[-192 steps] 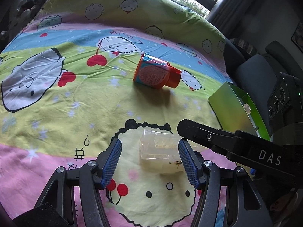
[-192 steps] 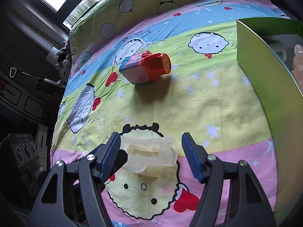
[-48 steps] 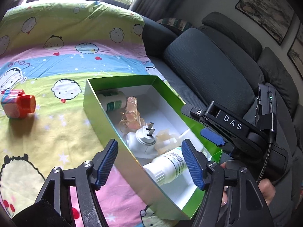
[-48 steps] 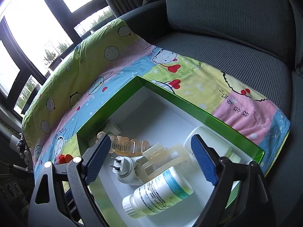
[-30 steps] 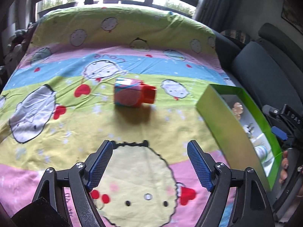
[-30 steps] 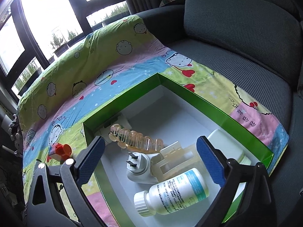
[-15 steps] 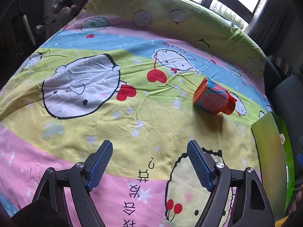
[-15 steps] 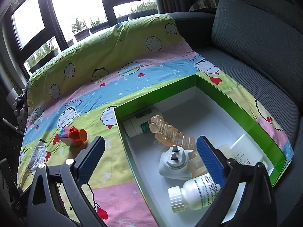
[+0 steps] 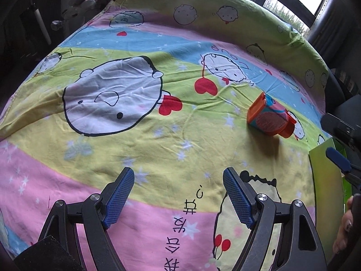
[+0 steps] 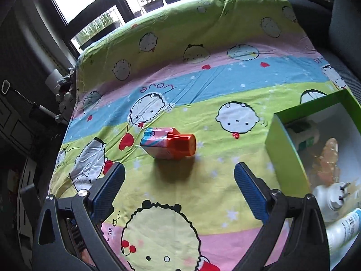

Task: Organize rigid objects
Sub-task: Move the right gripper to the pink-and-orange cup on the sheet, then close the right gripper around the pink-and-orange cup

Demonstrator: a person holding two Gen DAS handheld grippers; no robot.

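Orange-capped bottle (image 10: 168, 143) lies beyond right gripper (image 10: 178, 192) — outside its spread jaws.

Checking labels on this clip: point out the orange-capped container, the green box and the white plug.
orange-capped container (image 10: 168, 143): right wrist view, on its printed body.
green box (image 10: 287, 150): right wrist view, on its near outer wall.
white plug (image 10: 329, 197): right wrist view, on its round body.

An orange-capped bottle (image 10: 168, 143) with a pink-and-blue label is lying on its side on the sheet, cap pointing toward 3 o'clock. At 3 o'clock of it, well apart, a green box (image 10: 285, 144) is sitting open, holding bottles and a plug.
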